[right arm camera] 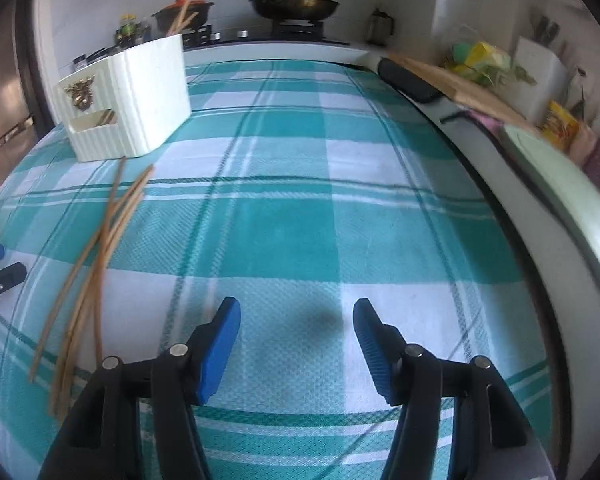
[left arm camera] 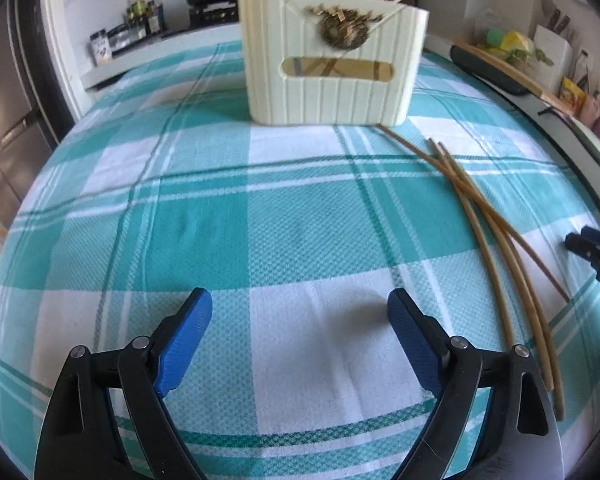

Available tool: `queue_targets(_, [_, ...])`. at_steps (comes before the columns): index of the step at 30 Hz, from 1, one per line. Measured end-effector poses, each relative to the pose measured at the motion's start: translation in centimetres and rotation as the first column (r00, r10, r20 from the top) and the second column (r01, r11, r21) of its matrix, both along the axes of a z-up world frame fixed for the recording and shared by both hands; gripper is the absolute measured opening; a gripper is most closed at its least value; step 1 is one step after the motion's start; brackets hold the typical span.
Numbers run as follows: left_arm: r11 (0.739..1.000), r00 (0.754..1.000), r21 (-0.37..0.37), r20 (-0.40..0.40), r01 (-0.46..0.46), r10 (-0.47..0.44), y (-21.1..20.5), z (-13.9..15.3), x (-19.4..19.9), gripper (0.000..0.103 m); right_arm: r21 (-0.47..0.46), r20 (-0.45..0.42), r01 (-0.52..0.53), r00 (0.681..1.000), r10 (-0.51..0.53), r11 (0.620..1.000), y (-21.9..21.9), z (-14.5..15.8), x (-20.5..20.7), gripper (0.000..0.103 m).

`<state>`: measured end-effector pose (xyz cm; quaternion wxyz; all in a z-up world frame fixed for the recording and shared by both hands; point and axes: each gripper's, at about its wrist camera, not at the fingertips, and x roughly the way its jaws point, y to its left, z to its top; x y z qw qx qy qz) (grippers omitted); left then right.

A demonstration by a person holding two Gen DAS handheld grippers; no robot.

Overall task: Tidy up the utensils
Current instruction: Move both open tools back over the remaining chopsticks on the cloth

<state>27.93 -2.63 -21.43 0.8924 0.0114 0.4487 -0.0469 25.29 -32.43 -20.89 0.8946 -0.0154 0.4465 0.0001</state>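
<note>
A cream ribbed utensil caddy stands upright on the teal-and-white checked tablecloth, with a brown ornament fixed above the slot handle on its near end. Through that slot, light wooden pieces show inside, and in the right wrist view two or three wooden sticks poke up out of the caddy's far end; what kind of utensils they are cannot be told.

Loose wooden chopsticks lie flat on the cloth in a crossed bundle, starting at the caddy's near right corner, where one tip touches or nearly touches its base, and fanning away from it.

The left gripper hovers low over the cloth, squarely facing the caddy's handle end and well apart from it, its blue pads spread wide with nothing between them. The right gripper is held to the right of the chopsticks, farther from the caddy, also low over the cloth, jaws apart and empty; the chopstick ends lie just beside its left finger.
</note>
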Motion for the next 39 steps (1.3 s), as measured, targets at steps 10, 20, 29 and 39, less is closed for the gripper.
queue_targets(10, [1.000,1.000,0.004,-0.019,-0.018,0.018,0.08,-0.40,0.25,0.102,0.049,0.009,-0.001,1.000,0.000,0.999,-0.54,-0.29,-0.25,0.064])
queue_targets(20, [1.000,1.000,0.007,-0.022,-0.020,0.020,0.16,-0.43,0.21,0.102,0.011,0.005,-0.009,1.000,0.009,1.000,-0.08,-0.38,-0.30,0.067])
queue_targets(29, [1.000,1.000,0.000,-0.021,-0.021,0.021,0.29,-0.43,0.25,0.102,0.009,0.005,-0.009,1.000,0.009,1.000,-0.08,-0.36,-0.33,0.067])
queue_targets(39, [1.000,1.000,0.000,-0.022,-0.020,0.020,0.25,-0.40,0.22,0.103,0.012,0.005,-0.009,1.000,0.009,1.000,-0.19,-0.34,-0.35,0.067])
